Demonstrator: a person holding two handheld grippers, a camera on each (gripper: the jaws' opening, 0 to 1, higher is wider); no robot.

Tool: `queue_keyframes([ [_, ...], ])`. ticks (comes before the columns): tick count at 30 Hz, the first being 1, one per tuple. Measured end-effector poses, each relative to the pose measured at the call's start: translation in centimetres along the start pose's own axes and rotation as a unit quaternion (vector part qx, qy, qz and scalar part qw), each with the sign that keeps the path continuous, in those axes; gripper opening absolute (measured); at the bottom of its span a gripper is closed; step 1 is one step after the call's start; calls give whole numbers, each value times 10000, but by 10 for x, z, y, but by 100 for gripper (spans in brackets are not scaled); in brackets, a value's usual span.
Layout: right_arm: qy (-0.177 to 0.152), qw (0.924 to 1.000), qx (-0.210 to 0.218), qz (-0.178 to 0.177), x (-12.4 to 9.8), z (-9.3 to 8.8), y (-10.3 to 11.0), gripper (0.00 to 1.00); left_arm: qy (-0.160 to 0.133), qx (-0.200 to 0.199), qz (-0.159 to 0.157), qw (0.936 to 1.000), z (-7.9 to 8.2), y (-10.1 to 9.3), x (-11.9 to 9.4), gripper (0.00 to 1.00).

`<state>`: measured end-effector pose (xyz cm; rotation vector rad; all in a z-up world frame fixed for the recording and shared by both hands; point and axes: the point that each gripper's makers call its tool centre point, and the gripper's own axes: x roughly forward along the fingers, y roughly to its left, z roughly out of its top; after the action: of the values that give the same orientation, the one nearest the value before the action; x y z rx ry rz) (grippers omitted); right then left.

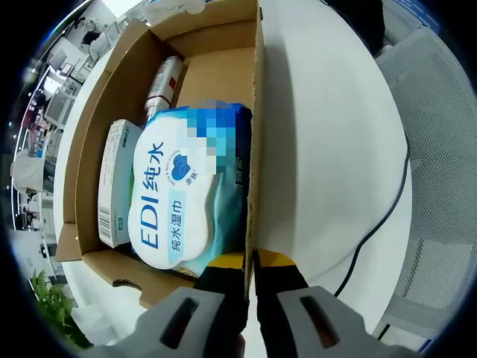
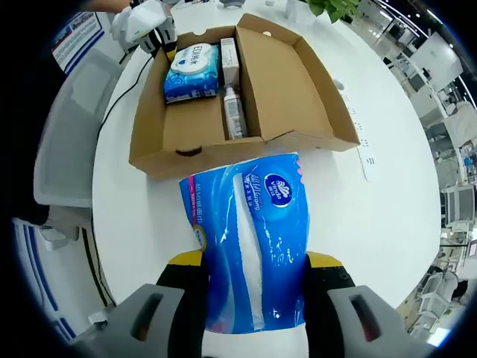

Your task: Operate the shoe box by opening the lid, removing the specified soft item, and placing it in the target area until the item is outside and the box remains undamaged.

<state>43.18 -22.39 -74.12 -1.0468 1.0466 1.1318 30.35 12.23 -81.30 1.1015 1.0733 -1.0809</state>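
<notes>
Right gripper (image 2: pixel 253 287) clamped on tissue pack (image 2: pixel 250 239) outside box (image 2: pixel 287 74); left gripper (image 1: pixel 250 280) pinching box wall

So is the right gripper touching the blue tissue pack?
Touching. The right gripper view shows the right gripper with its jaws pressed against both sides of the blue tissue pack, clamping it outside the cardboard box.

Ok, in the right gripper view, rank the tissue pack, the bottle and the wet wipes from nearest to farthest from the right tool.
1. Tissue pack: held between the right tool's jaws, outside the box.
2. Bottle: inside the box, mid-length.
3. Wet wipes: far end of the box, by the left tool.
</notes>
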Motion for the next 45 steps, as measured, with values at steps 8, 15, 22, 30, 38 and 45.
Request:
queue_keyframes([
  [8, 47, 9999, -113, 47, 19, -5, 12, 47, 6, -4, -2, 10000, 0, 0, 0, 1],
  [15, 36, 10000, -54, 62, 29, -9, 18, 48, 7, 3, -12, 10000, 1, 0, 1, 1],
  [22, 76, 9999, -132, -2, 35, -11, 13, 48, 6, -9, 1, 10000, 1, 1, 1, 1],
  [30, 217, 9994, -281, -42, 45, -14, 15, 50, 1, -11, 9, 10000, 0, 1, 1, 2],
  [38, 4, 9999, -89, -46, 40, -11, 9, 50, 6, -15, 5, 10000, 0, 2, 2, 1],
  [45, 55, 9999, -87, 53, 47, -12, 11, 51, 5, -21, 16, 10000, 0, 2, 2, 2],
])
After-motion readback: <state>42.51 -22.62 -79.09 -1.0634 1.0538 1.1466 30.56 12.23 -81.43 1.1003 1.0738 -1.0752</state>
